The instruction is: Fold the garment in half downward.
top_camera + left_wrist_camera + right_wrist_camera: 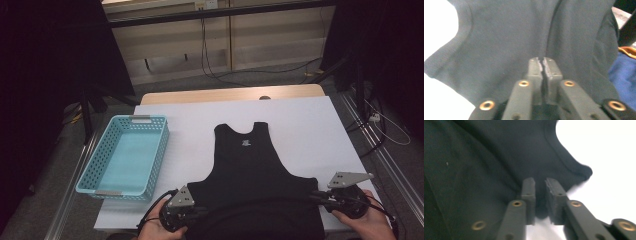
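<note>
A black tank top (250, 170) lies flat on the white sheet, neck toward the far side, with its lower part folded up near the front edge. My left gripper (202, 212) is at the garment's left side. In the left gripper view its jaws (543, 60) stand almost together with only a thin slit, and a crease in the cloth (506, 37) runs straight to their tips. My right gripper (315, 196) is at the garment's right side. In the right gripper view its jaws (540, 181) stand apart with a plain gap, over the edge of the cloth (486, 157).
A light blue perforated basket (162, 145) stands empty at the left of the white sheet (310, 130). A wooden table edge shows beyond the sheet. Black stands and cables are on the floor around the table. A hand holds each gripper at the front edge.
</note>
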Demonstrator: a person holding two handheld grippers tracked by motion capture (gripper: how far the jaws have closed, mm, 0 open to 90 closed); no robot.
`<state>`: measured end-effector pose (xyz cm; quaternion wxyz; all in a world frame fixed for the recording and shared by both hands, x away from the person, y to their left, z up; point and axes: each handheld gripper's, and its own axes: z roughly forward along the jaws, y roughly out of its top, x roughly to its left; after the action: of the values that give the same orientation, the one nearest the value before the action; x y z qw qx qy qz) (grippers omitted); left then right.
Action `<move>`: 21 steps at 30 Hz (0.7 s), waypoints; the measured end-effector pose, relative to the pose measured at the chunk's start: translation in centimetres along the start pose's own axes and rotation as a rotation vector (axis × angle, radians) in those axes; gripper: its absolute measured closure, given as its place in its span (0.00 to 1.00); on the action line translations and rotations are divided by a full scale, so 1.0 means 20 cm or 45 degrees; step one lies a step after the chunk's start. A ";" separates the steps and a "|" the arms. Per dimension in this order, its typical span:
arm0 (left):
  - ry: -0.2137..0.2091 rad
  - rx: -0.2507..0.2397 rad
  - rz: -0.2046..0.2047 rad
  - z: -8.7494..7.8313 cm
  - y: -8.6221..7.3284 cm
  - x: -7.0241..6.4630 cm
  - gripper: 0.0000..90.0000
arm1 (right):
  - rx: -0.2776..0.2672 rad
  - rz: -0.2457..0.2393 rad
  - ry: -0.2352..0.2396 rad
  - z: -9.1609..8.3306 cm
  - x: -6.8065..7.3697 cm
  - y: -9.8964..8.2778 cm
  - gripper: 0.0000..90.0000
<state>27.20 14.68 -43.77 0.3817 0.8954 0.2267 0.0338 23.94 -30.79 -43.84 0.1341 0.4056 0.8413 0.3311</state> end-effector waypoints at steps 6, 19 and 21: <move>0.097 -0.086 -0.018 -0.01 0.07 0.08 0.51 | -0.095 0.041 -0.003 0.03 0.00 0.07 0.61; 0.192 -0.250 -0.070 0.08 0.27 0.22 0.13 | -0.217 0.096 -0.034 0.13 -0.07 0.23 0.35; 0.196 -0.255 -0.072 0.10 0.30 0.25 0.11 | -0.227 0.082 -0.028 0.15 -0.07 0.26 0.34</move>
<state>34.35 11.82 -41.66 0.4516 0.8408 0.2760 0.1141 29.51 -28.13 -42.66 0.1680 0.4226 0.7935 0.4045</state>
